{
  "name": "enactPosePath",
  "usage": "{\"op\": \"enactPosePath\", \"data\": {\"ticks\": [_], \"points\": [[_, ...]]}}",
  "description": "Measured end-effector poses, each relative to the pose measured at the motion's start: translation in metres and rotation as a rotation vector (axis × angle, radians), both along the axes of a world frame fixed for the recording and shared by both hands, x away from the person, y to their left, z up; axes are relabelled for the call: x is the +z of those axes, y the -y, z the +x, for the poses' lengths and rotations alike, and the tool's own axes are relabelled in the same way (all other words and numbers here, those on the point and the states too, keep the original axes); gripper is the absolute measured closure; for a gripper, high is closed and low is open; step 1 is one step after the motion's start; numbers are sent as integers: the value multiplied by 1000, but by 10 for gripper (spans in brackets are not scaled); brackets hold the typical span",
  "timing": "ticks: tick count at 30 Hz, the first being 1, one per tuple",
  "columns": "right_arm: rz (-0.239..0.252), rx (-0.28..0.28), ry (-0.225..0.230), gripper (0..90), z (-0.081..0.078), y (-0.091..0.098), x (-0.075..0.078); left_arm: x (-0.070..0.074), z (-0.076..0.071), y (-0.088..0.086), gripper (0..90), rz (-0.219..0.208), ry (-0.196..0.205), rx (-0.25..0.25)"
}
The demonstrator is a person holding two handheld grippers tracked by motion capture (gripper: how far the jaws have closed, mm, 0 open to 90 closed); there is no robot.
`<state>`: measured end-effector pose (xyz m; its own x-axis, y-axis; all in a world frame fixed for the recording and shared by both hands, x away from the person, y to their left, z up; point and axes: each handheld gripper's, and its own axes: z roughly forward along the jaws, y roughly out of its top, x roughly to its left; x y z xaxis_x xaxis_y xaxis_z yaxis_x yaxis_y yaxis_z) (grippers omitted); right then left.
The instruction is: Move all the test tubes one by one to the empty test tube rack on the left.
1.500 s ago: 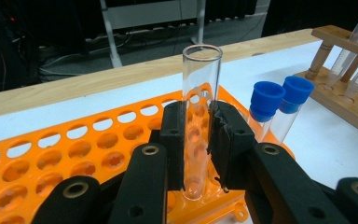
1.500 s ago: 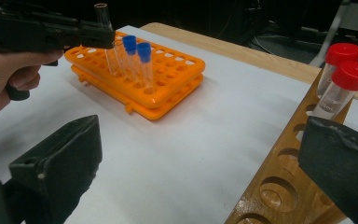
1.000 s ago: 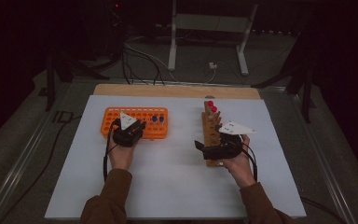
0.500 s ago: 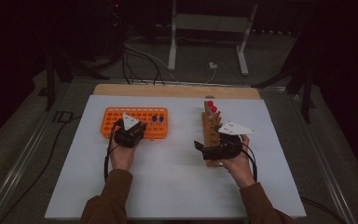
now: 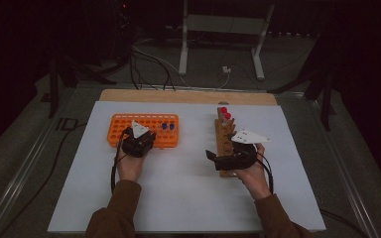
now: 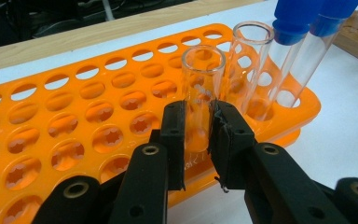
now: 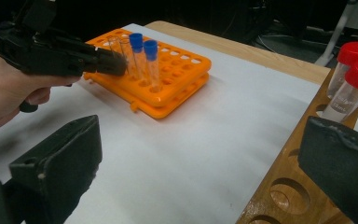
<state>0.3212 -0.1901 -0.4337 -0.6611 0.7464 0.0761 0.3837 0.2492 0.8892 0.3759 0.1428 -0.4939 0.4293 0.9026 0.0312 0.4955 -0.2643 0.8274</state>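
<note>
Left gripper [image 6: 197,135] stands clamped on an uncapped glass tube [image 6: 201,88], its two black pads pressing the tube's lower wall from either side. The tube sits in a hole near the front edge of the orange rack [image 6: 74,116], just beside a second open tube [image 6: 251,60] and two blue-capped tubes [image 6: 303,42].

Compared with the high views from a second and half a second ago, neither hand has shifted and the left jaws remain closed. Judgement: the grip is settled and the tube is ready either to be lifted out or released into its hole.

The tube's long axis runs close to vertical, open mouth upward, closed end down in the rack.

Right gripper [image 7: 205,163] has its jaws spread wide and empty, beside the wooden rack [image 7: 284,186], which carries two red-capped tubes [image 7: 354,79].
</note>
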Motion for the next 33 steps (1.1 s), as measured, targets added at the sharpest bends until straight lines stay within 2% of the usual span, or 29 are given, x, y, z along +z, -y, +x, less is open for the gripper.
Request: {"op": "enactPosePath", "data": {"ticks": [5,12,17,22,27,30,33], "points": [[1,-2,0,2,0,1,0,0,0,-2,724,-5,-9,7],[1,-5,2,2,1,2,1,3,-5,-8,529,-56,-8,26],[1,-7,6,2,1,3,2,12,-13,-14,391,-137,8,20],[-1,-11,12,3,2,4,4,21,-25,-19,221,-177,29,25],[-2,-25,23,3,5,6,8,28,-38,-20,101,-203,35,-12],[-4,-35,31,3,8,7,11,31,-48,-19,11,-199,54,-35],[-6,-38,40,3,11,7,15,33,-57,-19,2,-206,66,-56]]}}
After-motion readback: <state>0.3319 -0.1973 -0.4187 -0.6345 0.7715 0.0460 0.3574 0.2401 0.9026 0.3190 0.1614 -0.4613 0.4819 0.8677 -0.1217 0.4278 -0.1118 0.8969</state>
